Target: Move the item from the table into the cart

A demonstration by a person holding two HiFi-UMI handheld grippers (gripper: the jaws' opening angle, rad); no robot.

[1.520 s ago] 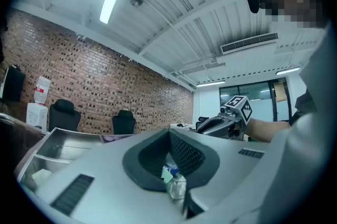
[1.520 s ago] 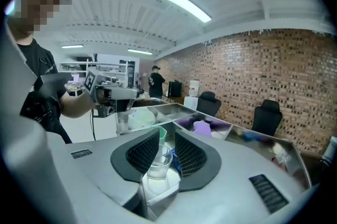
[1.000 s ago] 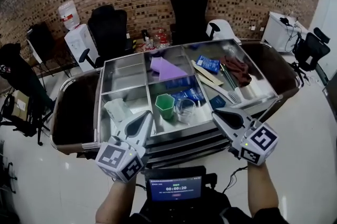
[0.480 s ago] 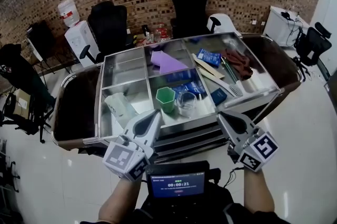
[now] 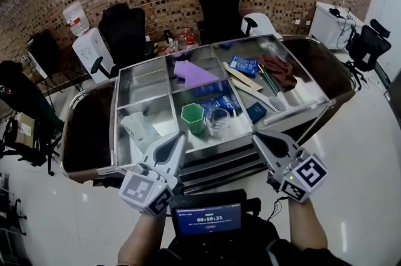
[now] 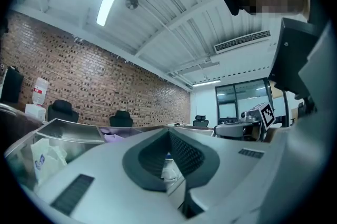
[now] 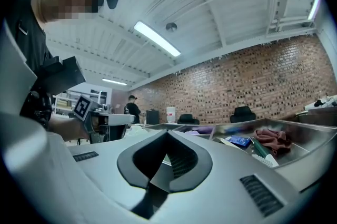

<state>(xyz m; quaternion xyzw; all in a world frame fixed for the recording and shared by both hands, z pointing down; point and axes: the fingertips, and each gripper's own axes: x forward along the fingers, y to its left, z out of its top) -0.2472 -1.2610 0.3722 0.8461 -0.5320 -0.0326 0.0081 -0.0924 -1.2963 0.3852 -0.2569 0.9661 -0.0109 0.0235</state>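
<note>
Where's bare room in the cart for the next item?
Far-left compartment is bare, bordered by the bag and the purple sheet. Right bin's near corner, past the comb, is free. Crowded: middle bin around green cup and clear cup.

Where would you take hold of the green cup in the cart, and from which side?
Best by its upper wall, from straight above. The green cup stands upright with its mouth open, so a claw can straddle the rim on one of its flat-looking facets. The clear cup sits close beside it, so a sideways approach looks cramped.
</note>
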